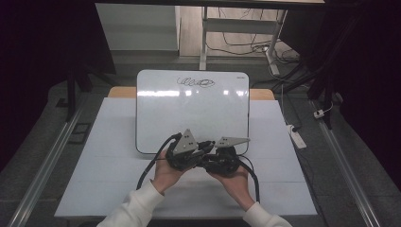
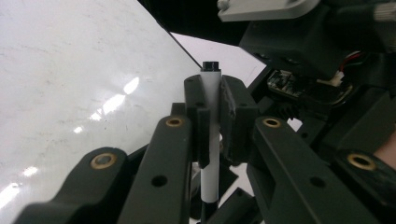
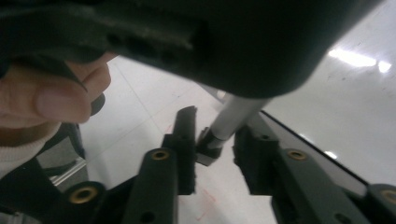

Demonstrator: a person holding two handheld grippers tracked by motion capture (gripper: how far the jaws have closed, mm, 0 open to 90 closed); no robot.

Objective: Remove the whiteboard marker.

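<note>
Whiteboard [image 1: 189,113] behind, marker [image 2: 211,88] aligned with jaws

Overhead view; gripper views close on whiteboard [image 1: 192,111].

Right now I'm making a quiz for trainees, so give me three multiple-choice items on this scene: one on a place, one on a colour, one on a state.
1. Where on the whiteboard is the scribble?
A. along its far edge
B. at its near left corner
C. across its middle

2. What colour is the barrel of the marker?
A. red
B. white
C. green

3. How is the left gripper?
A. wide open, holding nothing
B. shut on the marker
C. lying loose on the table

Answers:
1 A, the high view shows the dark loops near the board's far edge.
2 B, the left gripper view shows a white barrel with a black end.
3 B, its jaws press both sides of the barrel.
</note>
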